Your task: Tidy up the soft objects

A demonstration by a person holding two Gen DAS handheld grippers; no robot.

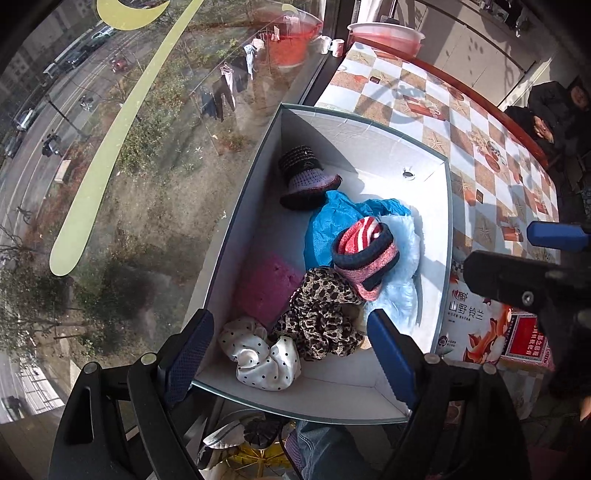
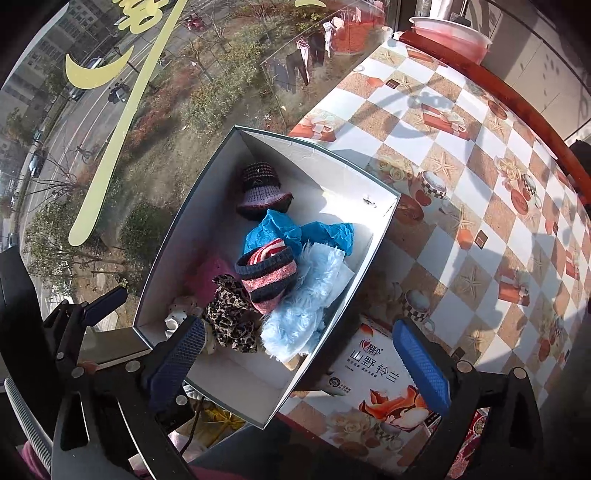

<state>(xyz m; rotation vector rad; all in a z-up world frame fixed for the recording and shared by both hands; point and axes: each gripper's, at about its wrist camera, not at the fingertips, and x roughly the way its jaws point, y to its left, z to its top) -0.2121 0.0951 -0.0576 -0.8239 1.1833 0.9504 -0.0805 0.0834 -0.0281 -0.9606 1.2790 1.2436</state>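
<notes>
A white cardboard box [image 1: 369, 136] [image 2: 155, 266] sits at the table's window edge, full of soft things: a dark and lilac knit hat [image 1: 306, 177] [image 2: 260, 190], blue cloth [image 1: 332, 221] [image 2: 280, 232], a red-striped knit hat [image 1: 365, 251] [image 2: 267, 271], light blue fur [image 1: 402, 291] [image 2: 306, 306], a pink piece [image 1: 266, 284], a leopard scrunchie [image 1: 325, 314] [image 2: 231, 317] and a polka-dot scrunchie [image 1: 258, 354]. My left gripper [image 1: 291, 358] is open and empty above the box's near end. My right gripper [image 2: 306, 358] is open and empty over the box's near right corner.
A printed tissue pack [image 1: 476, 332] [image 2: 376, 384] lies right of the box on the checkered tablecloth [image 1: 480, 155] [image 2: 461, 177]. A red basin [image 1: 384, 35] [image 2: 448, 35] stands at the far end. A window pane runs along the left. A seated person [image 1: 554, 110] is at far right.
</notes>
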